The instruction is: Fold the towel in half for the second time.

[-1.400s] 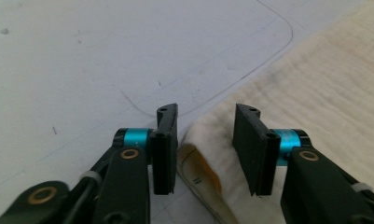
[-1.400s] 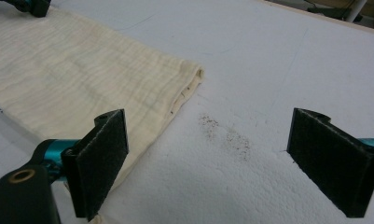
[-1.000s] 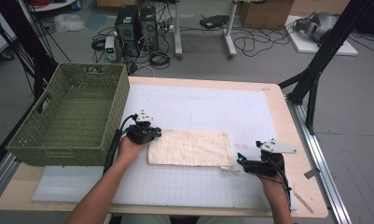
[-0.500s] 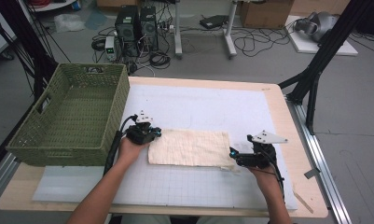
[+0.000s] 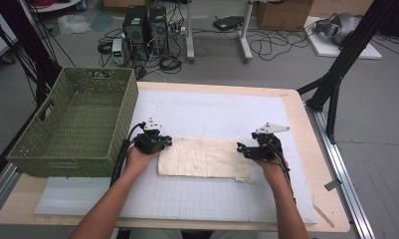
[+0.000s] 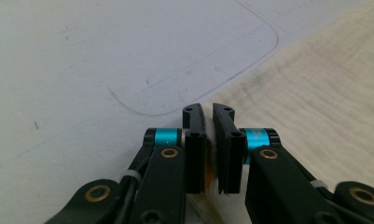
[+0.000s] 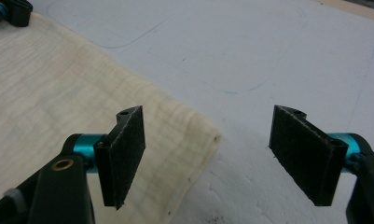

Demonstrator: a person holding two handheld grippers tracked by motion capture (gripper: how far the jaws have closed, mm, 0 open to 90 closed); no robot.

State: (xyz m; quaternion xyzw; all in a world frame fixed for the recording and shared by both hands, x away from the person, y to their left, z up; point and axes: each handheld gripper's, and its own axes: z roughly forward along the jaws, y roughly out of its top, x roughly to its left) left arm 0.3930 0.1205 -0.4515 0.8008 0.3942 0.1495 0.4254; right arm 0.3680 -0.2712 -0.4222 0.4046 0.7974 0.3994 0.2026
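I see the cream cloth (image 5: 204, 158) lying flat near the middle of the white mat (image 5: 212, 112), its long axis running left to right along the table's near edge, with a woven green basket (image 5: 77, 124) at the left edge. My left gripper (image 5: 159, 143) is pinched tight on the cloth's far left corner. My right gripper (image 5: 243, 149) has just been closing, yet its jaws stand spread over the cloth's far right corner, gripping nothing; the fabric looks crinkled and folded double.
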